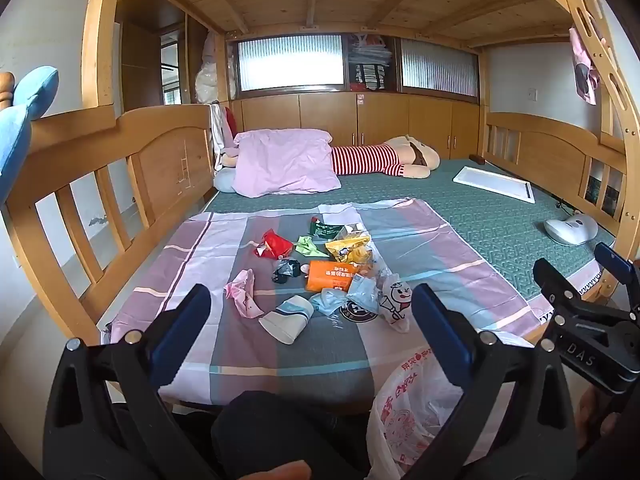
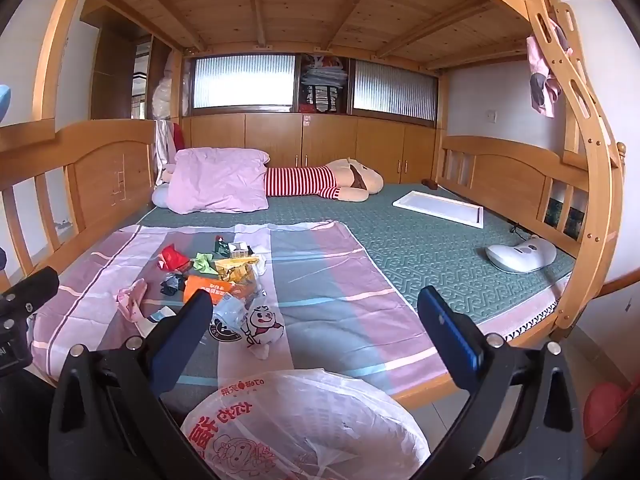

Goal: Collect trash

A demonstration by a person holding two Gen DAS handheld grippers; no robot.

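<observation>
a: both claws stand spread as wide as they go. left gripper (image 1: 310,320) has nothing between its blue pads, and right gripper (image 2: 316,320) is just as bare.

b: where is the trash?

a: heaped in a loose cluster on the striped sheet (image 1: 420,248), out ahead of the left claw and apart from it. red wrapper (image 1: 274,244) at the far left of the heap, green scrap (image 1: 307,245) just beside it, yellow snack bag (image 1: 348,249) to the right of that. nearer in, an orange packet (image 1: 330,276), with a dark crumpled piece (image 1: 286,270) beside it.

b: and closest?

a: pink wrapper (image 1: 242,294) on the left, paper cup (image 1: 286,318) lying on its side, and a white cartoon bag (image 1: 394,300) on the right.

b: anything to put it in?

a: white plastic bag (image 2: 304,428) with red print, off the near edge of the bed, low between the right claw's fingers but not touched by them. in the left view it sits at the lower right, under that claw's right finger.

b: what else is on the bed?

a: pink pillow (image 1: 286,164) and a striped plush toy (image 1: 380,158) at the far end, well apart from the heap, on a green mattress (image 1: 500,224).
</observation>
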